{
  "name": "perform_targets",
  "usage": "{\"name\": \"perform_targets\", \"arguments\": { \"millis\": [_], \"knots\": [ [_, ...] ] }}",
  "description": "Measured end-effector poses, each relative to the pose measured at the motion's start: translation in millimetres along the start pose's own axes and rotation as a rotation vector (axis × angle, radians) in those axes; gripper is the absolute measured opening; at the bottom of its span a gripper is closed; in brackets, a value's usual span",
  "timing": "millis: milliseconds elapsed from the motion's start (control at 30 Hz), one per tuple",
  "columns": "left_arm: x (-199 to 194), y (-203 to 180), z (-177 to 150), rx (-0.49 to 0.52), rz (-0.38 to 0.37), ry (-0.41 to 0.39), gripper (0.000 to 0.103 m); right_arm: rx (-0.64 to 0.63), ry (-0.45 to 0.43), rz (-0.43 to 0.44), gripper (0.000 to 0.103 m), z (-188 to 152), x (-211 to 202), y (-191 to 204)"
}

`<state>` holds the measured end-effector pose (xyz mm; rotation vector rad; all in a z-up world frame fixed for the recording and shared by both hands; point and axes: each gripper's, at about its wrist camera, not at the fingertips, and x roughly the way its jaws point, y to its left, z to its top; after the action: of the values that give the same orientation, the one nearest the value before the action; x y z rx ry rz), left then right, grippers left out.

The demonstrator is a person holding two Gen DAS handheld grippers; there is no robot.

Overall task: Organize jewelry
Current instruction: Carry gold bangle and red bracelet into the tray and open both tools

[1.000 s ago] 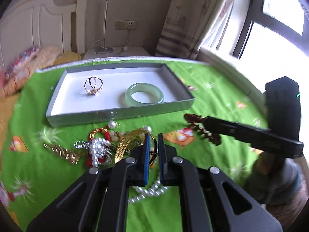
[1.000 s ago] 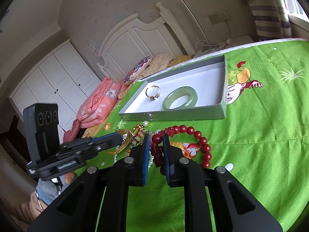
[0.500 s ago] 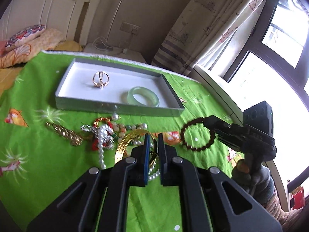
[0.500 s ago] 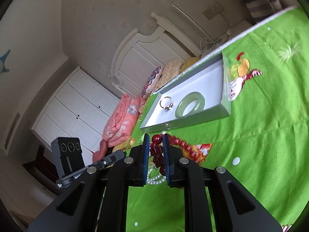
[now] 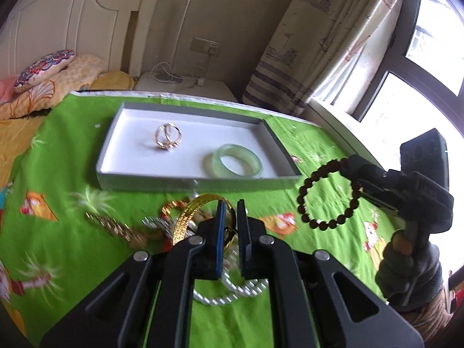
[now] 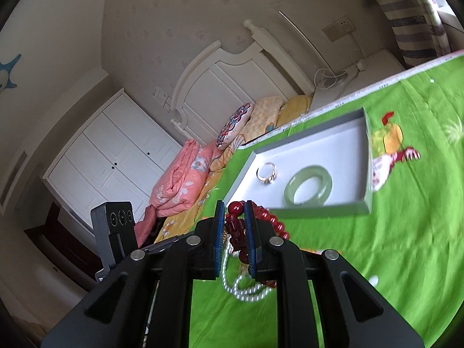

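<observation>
My left hand-held gripper (image 5: 230, 226) is clamped on the gold bangle (image 5: 188, 217), lifted over the jewelry pile near the tray's front edge. My right hand-held gripper (image 6: 234, 226) pinches the red bead bracelet (image 6: 269, 223), raised off the green-covered desk (image 6: 406, 232). The tray (image 5: 116, 121) holds a gold ring (image 5: 168, 136) and jade bangle (image 5: 236, 163); pearl strand (image 5: 232, 293) lies by the desk's near edge.

Left wrist cam looks forward-down along its fingers, close over the green cloth (image 5: 72, 174), facing the grey tray (image 5: 185, 181), headboard and window. Right wrist cam is rolled and pitched shallower, seeing the same tray (image 6: 327, 210) plus wardrobe. Each also catches the other gripper.
</observation>
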<state>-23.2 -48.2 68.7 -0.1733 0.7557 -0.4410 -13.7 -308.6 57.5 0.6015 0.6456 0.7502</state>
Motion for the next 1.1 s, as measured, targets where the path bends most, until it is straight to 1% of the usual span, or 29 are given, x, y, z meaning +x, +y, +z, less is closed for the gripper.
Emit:
{"name": "perform_targets", "arguments": {
  "millis": [100,200,233,400,467,500,600,667,733,900,1000,1033,1100],
  "knots": [
    [4.1,11.1,16.7,-0.007,0.029,-0.006,0.007,0.005,-0.009,-0.014,0.015,17.2,9.0,-3.4],
    [9.4,20.0,31.0,-0.003,0.063,-0.010,0.007,-0.005,-0.013,-0.059,0.015,36.6,20.2,-9.2],
    [13.5,24.0,37.7,-0.001,0.085,-0.009,0.007,-0.004,-0.012,-0.073,0.015,42.7,24.6,-11.8],
    [35.6,44.6,57.8,-0.008,0.181,0.008,0.007,0.016,-0.007,-0.175,0.015,68.9,49.4,-35.9],
    [42.6,53.2,62.4,-0.022,0.195,0.019,0.007,0.033,-0.005,-0.206,0.015,76.4,56.7,-46.8],
    [47.3,56.9,65.0,-0.021,0.219,0.021,0.007,0.033,-0.005,-0.231,0.015,81.1,60.8,-51.6],
    [60.5,60.2,70.0,0.009,0.287,0.030,0.008,0.008,0.002,-0.317,0.015,94.4,74.9,-60.6],
    [69.3,61.5,72.1,0.029,0.327,0.035,0.008,-0.038,0.013,-0.375,0.015,100.2,86.9,-59.5],
    [80.8,61.5,74.0,0.050,0.361,0.045,0.008,-0.069,0.032,-0.411,0.015,101.1,99.9,-58.0],
    [98.9,57.1,75.2,0.050,0.357,0.057,0.009,-0.182,0.115,-0.510,0.016,90.4,142.0,-49.8],
    [109.4,51.6,72.2,0.055,0.353,0.075,0.009,-0.188,0.139,-0.521,0.017,81.9,155.7,-48.0],
    [110.0,50.4,70.7,0.059,0.355,0.075,0.009,-0.176,0.145,-0.510,0.019,80.7,157.8,-48.1],
    [109.8,46.8,67.3,0.069,0.352,0.079,0.020,-0.161,0.153,-0.489,0.040,80.3,158.8,-47.3]
  ]
}}
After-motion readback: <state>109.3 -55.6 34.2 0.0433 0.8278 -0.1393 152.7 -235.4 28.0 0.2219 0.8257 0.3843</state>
